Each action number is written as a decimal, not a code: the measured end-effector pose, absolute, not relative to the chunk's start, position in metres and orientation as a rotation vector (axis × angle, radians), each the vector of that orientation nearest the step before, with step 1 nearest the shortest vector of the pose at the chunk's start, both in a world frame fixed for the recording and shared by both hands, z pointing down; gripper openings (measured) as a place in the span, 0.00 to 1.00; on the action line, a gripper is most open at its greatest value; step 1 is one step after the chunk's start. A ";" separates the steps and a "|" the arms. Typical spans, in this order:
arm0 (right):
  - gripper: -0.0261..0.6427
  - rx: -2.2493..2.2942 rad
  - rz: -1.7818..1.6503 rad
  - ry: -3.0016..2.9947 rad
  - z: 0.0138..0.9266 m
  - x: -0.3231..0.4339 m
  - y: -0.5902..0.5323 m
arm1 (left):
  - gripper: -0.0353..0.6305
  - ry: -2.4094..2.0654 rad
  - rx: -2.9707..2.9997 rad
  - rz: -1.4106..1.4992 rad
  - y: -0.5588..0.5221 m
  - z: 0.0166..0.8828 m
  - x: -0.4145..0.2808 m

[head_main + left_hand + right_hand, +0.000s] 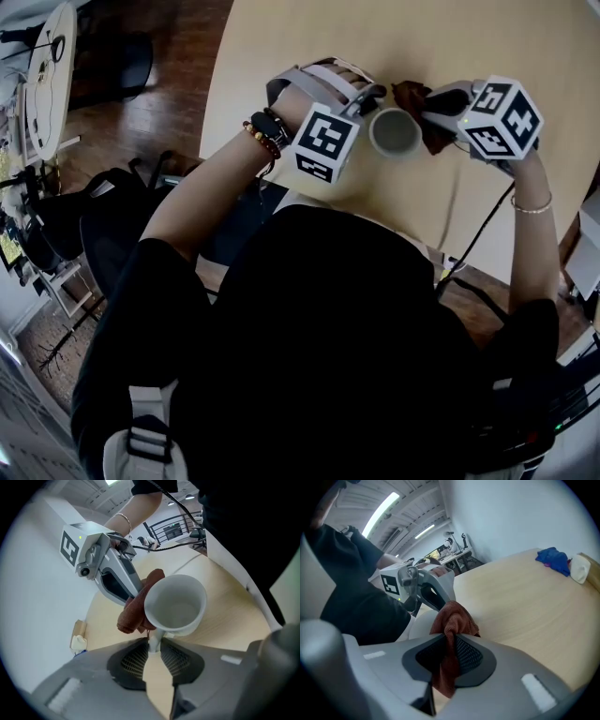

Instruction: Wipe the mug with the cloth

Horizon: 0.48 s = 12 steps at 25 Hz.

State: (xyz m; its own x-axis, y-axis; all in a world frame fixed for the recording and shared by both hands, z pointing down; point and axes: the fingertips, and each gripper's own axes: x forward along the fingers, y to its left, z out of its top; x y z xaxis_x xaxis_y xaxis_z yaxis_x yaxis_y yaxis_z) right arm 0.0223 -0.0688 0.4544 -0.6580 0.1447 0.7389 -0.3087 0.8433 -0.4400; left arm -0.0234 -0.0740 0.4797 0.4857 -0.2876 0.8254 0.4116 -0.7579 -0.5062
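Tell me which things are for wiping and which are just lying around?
For the job: mug, handle in left gripper; brown cloth, pinched in right gripper.
Lying about: blue bundle, pale lump, both on the table.

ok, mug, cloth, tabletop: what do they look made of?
The mug looks like glazed ceramic: plain white, smooth, with a thick rounded rim and a soft sheen. The cloth looks like soft textile, maybe microfibre: reddish-brown, with a fuzzy surface and limp folds. The tabletop has a pale wood look, fine straight grain and a matte finish; whether it is laminate, veneer or solid wood cannot be told.
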 end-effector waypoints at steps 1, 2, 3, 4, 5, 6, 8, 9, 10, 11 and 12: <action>0.13 0.100 0.680 -2.169 0.457 0.020 -0.068 | 0.18 -0.106 -2.057 -1.310 -0.073 0.481 -0.024; 0.13 0.086 0.670 -2.155 0.461 0.019 -0.068 | 0.19 -0.110 -2.067 -1.309 -0.072 0.482 -0.024; 0.13 0.077 0.666 -2.144 0.464 0.018 -0.068 | 0.19 -0.115 -2.082 -1.310 -0.072 0.482 -0.024; 0.13 0.071 0.664 -2.135 0.467 0.017 -0.068 | 0.19 -0.120 -2.100 -1.313 -0.071 0.482 -0.024; 0.13 0.065 0.662 -2.125 0.470 0.017 -0.068 | 0.19 -0.127 -2.121 -1.317 -0.070 0.483 -0.024; 0.13 0.060 0.661 -2.112 0.474 0.016 -0.068 | 0.19 -0.135 -2.141 -1.322 -0.070 0.483 -0.024; 0.13 0.046 0.663 -2.080 0.483 0.015 -0.066 | 0.20 -0.153 -2.165 -1.327 -0.068 0.483 -0.024; 0.13 0.037 0.667 -2.066 0.487 0.015 -0.064 | 0.20 -0.162 -2.170 -1.325 -0.067 0.483 -0.023; 0.13 0.027 0.672 -2.055 0.491 0.014 -0.063 | 0.20 -0.169 -2.174 -1.322 -0.067 0.483 -0.022; 0.13 0.018 0.678 -2.047 0.495 0.012 -0.061 | 0.21 -0.174 -2.178 -1.320 -0.067 0.483 -0.020; 0.13 0.011 0.683 -2.037 0.499 0.012 -0.060 | 0.21 -0.177 -2.184 -1.318 -0.067 0.483 -0.019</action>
